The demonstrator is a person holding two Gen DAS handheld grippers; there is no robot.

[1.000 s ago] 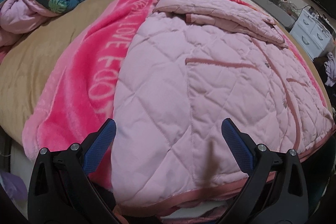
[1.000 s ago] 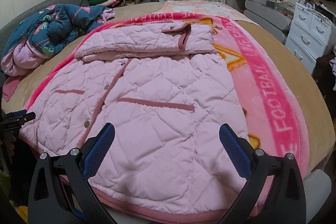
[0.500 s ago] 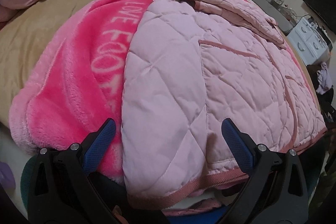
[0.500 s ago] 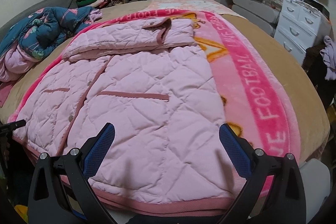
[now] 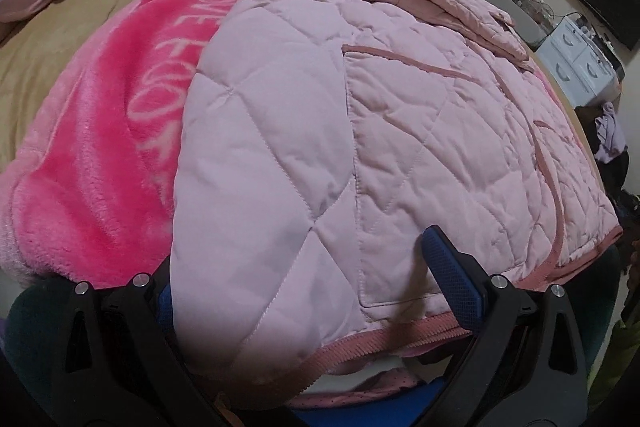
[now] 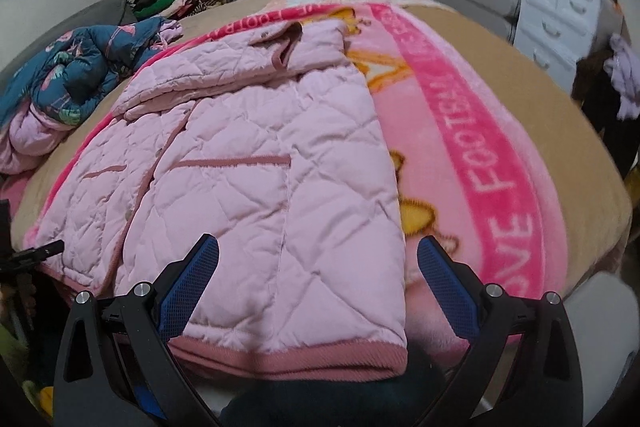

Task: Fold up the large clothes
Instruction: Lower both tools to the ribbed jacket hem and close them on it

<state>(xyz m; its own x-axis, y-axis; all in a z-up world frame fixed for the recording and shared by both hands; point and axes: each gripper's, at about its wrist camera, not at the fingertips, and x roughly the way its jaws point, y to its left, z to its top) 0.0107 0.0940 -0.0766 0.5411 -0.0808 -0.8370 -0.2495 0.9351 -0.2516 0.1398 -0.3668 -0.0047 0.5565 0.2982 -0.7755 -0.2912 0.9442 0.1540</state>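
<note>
Over the last second both grippers had dropped in toward the near hem of the pink quilted jacket [image 6: 256,187], which lay flat on the pink blanket [image 6: 500,167] on the bed with its sleeves already folded across the top, so a bottom-up fold looked ready to begin. The left gripper [image 5: 316,287] sat low at one hem corner and the right gripper [image 6: 320,291] at the other, each with jaws wide open astride the edge, gripping nothing yet.

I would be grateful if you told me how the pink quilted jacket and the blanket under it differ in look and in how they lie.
The jacket is pale pink and quilted with darker trim; the blanket is bright pink, fluffy, and bears white lettering. The jacket has its top part folded down over itself, while the blanket is spread flat. The jacket lies on top; the blanket reaches out past it on both sides. Both are pink and reach the near edge of the bed.
</note>
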